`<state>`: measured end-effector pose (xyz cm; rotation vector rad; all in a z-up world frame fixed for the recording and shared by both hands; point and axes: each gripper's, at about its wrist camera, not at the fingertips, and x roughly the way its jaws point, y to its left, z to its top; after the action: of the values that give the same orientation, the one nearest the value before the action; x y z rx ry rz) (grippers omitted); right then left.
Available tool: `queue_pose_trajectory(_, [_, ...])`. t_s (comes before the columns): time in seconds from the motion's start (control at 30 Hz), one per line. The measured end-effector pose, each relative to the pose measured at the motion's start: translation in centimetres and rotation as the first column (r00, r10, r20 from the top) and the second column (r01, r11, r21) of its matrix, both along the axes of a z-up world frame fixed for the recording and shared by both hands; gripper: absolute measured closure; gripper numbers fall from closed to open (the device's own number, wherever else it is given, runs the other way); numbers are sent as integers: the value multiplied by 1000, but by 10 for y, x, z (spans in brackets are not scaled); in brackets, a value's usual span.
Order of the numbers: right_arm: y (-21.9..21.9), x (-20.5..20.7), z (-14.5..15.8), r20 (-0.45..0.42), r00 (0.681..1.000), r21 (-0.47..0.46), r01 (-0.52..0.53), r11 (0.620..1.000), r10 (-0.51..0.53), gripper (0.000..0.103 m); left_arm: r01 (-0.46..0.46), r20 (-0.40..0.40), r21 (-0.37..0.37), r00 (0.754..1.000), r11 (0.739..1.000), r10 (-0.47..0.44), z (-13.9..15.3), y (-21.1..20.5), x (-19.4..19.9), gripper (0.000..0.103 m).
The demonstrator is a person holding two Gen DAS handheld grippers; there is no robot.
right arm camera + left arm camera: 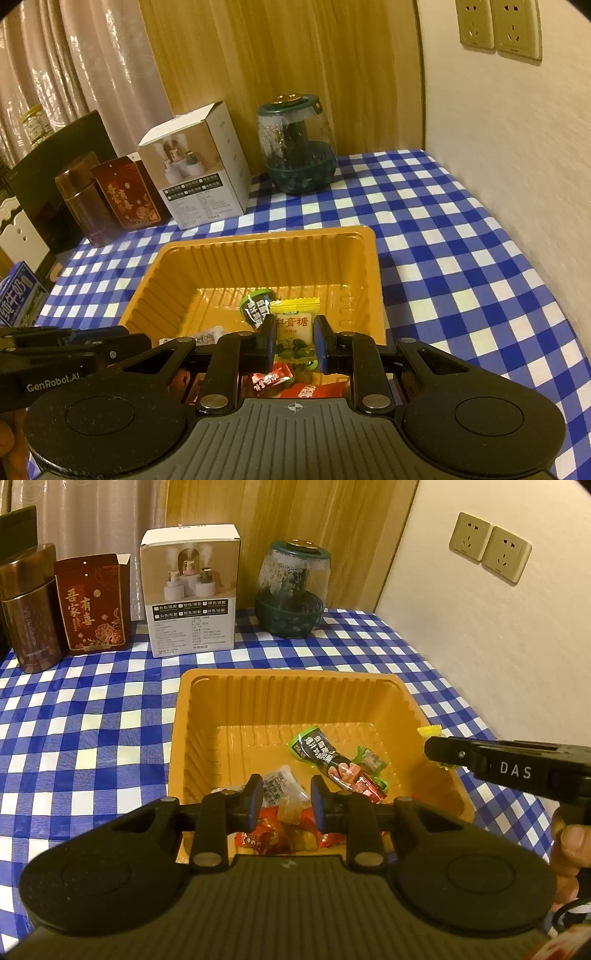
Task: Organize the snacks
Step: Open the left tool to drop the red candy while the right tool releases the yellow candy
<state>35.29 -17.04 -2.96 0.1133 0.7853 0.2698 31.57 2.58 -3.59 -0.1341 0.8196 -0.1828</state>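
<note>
An orange plastic tray (288, 674) (266, 236) sits on the blue checked tablecloth with several snack packets in it. Among them are a green-and-black sausage stick (321, 753) (256, 301) and red sweets (258, 834) (273, 378). My left gripper (286, 799) hangs low over the tray's near end. Its jaws stand slightly apart, with a clear jelly packet (282, 794) loose between the pads. My right gripper (293, 341) is shut on a yellow-and-white candy packet (295, 328) above the tray's near right part. From the left wrist, the right gripper (430, 749) shows at the tray's right rim.
Along the back stand a brown tin (31, 620), a red box (92, 605), a white carton (192, 590) and a green glass humidifier (291, 590). The wall (480, 646) with sockets (487, 550) bounds the right. A milk carton (18, 295) sits at the left edge.
</note>
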Motion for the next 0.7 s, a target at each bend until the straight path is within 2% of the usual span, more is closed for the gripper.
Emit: queue_pose_trajectory(0.7, [2,8,-1,-3,1000,6,7,1000,-7,81,0,3,5,1000,1000,0,-1,1,1,75])
